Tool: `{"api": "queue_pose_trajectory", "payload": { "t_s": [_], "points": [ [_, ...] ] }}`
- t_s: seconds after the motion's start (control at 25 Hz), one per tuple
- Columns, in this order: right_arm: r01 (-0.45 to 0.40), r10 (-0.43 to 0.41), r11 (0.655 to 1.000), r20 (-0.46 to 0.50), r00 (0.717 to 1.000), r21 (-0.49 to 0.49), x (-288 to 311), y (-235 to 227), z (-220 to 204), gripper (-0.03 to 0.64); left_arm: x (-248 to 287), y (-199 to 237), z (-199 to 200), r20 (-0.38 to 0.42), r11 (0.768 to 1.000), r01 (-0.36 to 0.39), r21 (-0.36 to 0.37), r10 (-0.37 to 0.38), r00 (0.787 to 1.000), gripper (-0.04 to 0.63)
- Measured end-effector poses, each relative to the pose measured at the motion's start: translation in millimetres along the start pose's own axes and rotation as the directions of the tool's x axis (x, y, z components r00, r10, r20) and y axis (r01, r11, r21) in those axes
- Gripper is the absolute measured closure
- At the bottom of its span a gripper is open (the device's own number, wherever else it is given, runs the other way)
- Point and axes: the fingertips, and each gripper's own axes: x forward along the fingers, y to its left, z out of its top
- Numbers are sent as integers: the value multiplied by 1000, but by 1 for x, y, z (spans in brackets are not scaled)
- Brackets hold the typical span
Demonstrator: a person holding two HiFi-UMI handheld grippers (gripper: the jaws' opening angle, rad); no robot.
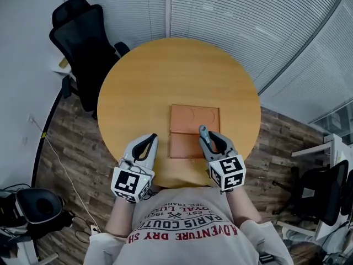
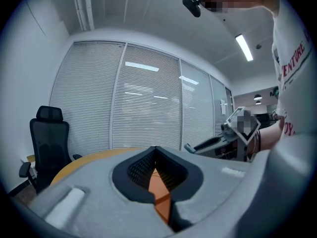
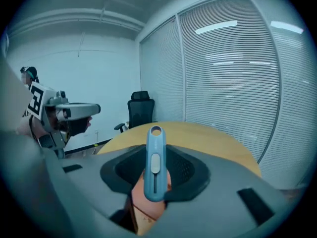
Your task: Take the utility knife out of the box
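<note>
Holding: our right claw (image 1: 214,142) is clamped on the utility knife (image 3: 154,162), one jaw against each side of the blue-grey handle.
Knife against the claw: it runs down the middle of the claw's gap. Its far end pokes out past the tips, and its near end sinks back between the dark pads.
Knife over the bench: we see it above the near right part of the box (image 1: 194,120). The box lies opened flat close to the near edge of the bench (image 1: 165,76), a little right of the middle.
Long axis: in line with the jaws. From the head view it slants away from us and slightly left, toward the bench's far edge.
Leading end: the rounded end with the hole points away from us. The face with the slider is turned up toward the claw's own camera.
Left claw (image 1: 151,140): narrow, its tips meeting, with nothing held. It hangs over the bench's near edge, just left of the box.
Hard to make out: the knife's near end is buried in the claw, so we cannot tell whether a blade is out. The head view gives only a short grey stub of the knife.
Covered: the right claw hides the box's near right corner. Through the left claw's pads we see only an orange sliver of the box.
</note>
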Motion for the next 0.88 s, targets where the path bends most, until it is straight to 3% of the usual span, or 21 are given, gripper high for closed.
{"api": "queue_pose_trajectory", "payload": {
  "t_s": [0.2,0.4,0.88],
  "points": [
    [38,-40,999,101,994,25,-31,-4,22,483,-4,-4,5,3,1000,0,11,0,1000,600],
    [37,-42,998,110,993,46,-40,-9,23,483,-1,-4,4,-14,1000,-21,3,21,1000,600],
    [51,-55,998,105,993,43,-33,-9,29,485,4,-6,10,-15,999,11,33,-11,1000,600]
  ]
}}
